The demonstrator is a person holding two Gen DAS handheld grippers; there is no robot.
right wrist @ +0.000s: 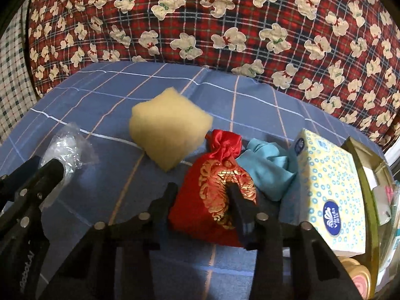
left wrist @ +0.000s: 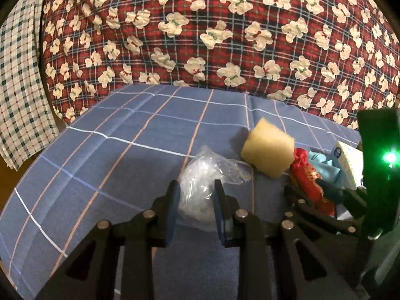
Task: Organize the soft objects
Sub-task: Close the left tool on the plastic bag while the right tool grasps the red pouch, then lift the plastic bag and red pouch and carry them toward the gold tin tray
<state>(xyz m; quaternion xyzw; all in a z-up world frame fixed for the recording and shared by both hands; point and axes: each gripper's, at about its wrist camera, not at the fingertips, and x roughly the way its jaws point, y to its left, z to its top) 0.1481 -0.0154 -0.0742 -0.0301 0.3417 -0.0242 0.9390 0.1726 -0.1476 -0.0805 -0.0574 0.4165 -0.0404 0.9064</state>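
My left gripper [left wrist: 195, 187] has its fingers on either side of a crumpled clear plastic bag [left wrist: 200, 175] on the blue checked sheet [left wrist: 100, 162], closed on it. My right gripper [right wrist: 202, 190] has its fingers around a red and gold satin pouch [right wrist: 215, 187], gripping it. A yellow sponge [left wrist: 267, 147] lies just beyond both; it also shows in the right wrist view [right wrist: 170, 127]. A teal cloth [right wrist: 270, 167] lies right of the pouch. The plastic bag [right wrist: 67, 150] and the left gripper show at the left of the right wrist view.
A yellow patterned tissue box [right wrist: 330, 187] stands right of the teal cloth. A gold-rimmed tray [right wrist: 362, 165] with small items sits at the far right. A red plaid quilt with white bears [left wrist: 225, 37] rises behind the sheet. A checked cloth [left wrist: 17, 87] hangs at left.
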